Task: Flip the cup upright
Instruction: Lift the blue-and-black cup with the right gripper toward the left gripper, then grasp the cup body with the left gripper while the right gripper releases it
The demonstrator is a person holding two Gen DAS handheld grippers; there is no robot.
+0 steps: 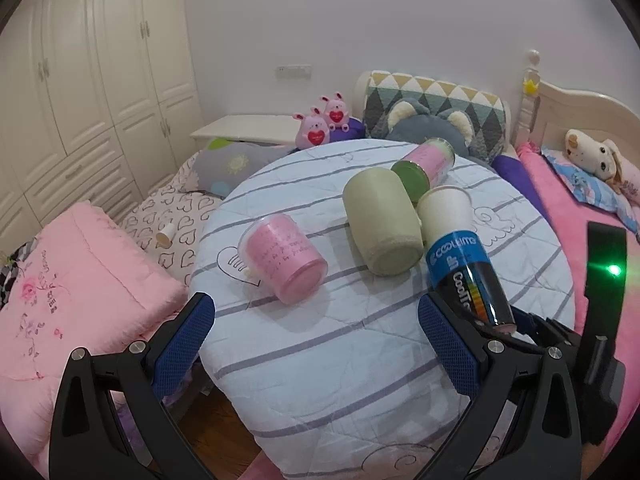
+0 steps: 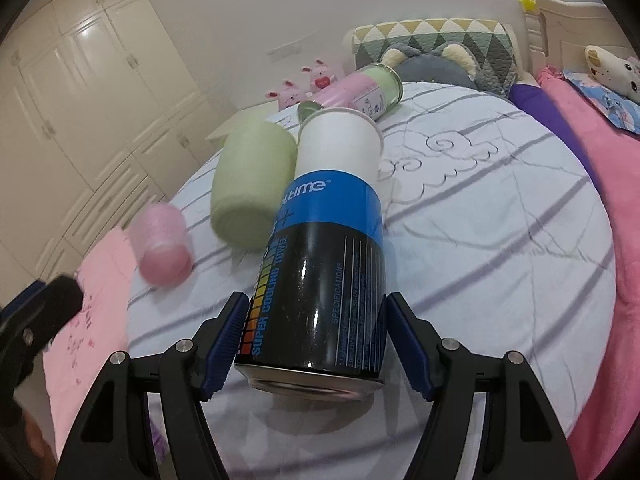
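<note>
Bedroom scene: a round surface (image 1: 360,340) draped in a pale striped quilt carries every cup. From left to right you see a translucent pink plastic cup (image 1: 282,258) on its side, a pale green matte cup (image 1: 382,222) on its side, and a pink-and-green jar (image 2: 360,90) at the far edge. Your left gripper (image 1: 316,340) hangs spread and empty, nearest the pink cup. Your right gripper (image 2: 316,346) straddles the black-and-blue cylindrical cup with a white end (image 2: 332,248); its long axis runs away from the fingers, base toward you. Contact on the right side is uncertain. The green cup lies just beside it, crowding the swing.
</note>
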